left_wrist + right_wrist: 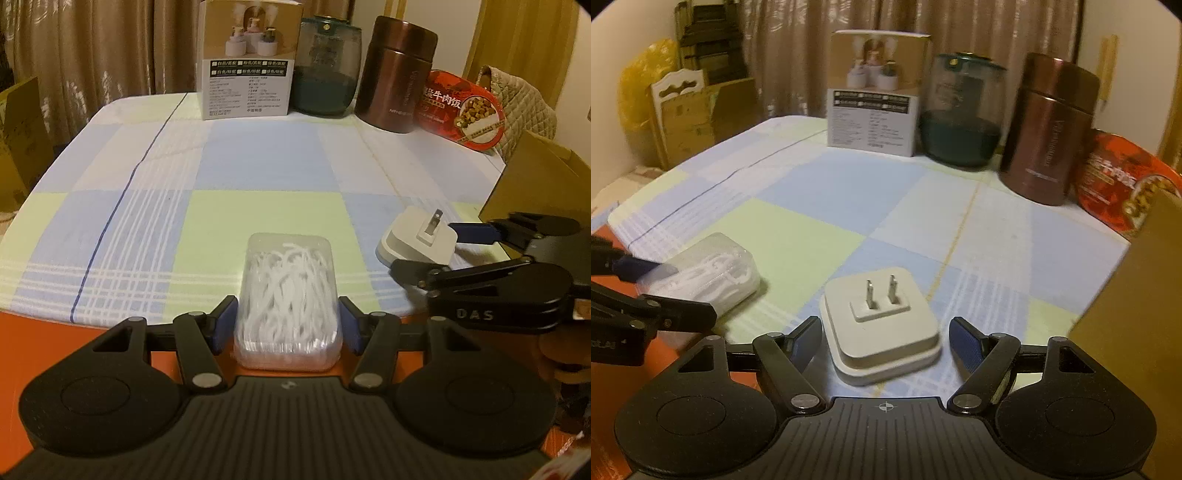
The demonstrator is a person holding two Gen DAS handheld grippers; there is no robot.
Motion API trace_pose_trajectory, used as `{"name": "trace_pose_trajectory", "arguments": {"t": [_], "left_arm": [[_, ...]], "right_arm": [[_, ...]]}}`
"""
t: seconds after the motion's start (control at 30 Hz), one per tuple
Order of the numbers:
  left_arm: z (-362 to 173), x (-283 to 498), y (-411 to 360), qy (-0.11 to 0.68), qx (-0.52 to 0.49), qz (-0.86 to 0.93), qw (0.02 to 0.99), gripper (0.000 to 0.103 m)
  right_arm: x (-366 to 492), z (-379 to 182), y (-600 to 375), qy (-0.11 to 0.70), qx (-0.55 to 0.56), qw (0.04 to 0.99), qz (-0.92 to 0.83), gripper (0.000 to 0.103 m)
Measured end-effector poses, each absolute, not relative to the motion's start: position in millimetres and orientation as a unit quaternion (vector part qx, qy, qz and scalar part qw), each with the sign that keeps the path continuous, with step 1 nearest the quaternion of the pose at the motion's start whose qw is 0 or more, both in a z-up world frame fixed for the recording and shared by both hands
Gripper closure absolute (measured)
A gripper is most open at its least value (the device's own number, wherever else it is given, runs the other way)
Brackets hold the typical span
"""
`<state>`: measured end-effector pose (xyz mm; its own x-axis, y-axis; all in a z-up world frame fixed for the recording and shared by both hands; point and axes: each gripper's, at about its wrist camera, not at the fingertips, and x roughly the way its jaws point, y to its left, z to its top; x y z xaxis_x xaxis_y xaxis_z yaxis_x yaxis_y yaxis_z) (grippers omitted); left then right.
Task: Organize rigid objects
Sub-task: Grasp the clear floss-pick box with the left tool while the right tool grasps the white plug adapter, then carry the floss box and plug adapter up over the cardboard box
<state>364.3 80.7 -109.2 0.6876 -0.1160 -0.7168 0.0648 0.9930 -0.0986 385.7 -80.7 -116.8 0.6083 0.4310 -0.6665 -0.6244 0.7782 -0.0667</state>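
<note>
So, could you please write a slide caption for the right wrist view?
Right gripper with jaws open around a white plug adapter, prongs up, on the checked tablecloth.

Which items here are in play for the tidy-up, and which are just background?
In play:
- clear plastic box of white floss picks, between the left gripper pads
- white square two-prong plug adapter, between the open right gripper fingers, gap on the right side

Background, back row:
- white-and-gold cardboard product box
- dark green glass jar
- brown metal flask
- red oval meal pack
</note>
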Motion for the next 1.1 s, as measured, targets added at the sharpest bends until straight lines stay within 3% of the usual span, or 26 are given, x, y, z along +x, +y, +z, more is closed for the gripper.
{"name": "trace_pose_trajectory", "arguments": {"t": [0.17, 0.67, 1.1], "left_arm": [[-110, 366, 80, 0.379, -0.021, -0.047, 0.924, 0.046], [-111, 320, 70, 0.412, 0.009, -0.059, 0.909, 0.050], [-69, 252, 63, 0.384, -0.031, -0.056, 0.921, 0.051]], "right_arm": [[388, -118, -81, 0.338, -0.129, 0.879, 0.312, 0.040], [344, -91, -92, 0.424, -0.059, 0.867, 0.255, 0.040], [268, -53, -132, 0.415, -0.028, 0.874, 0.250, 0.041]]}}
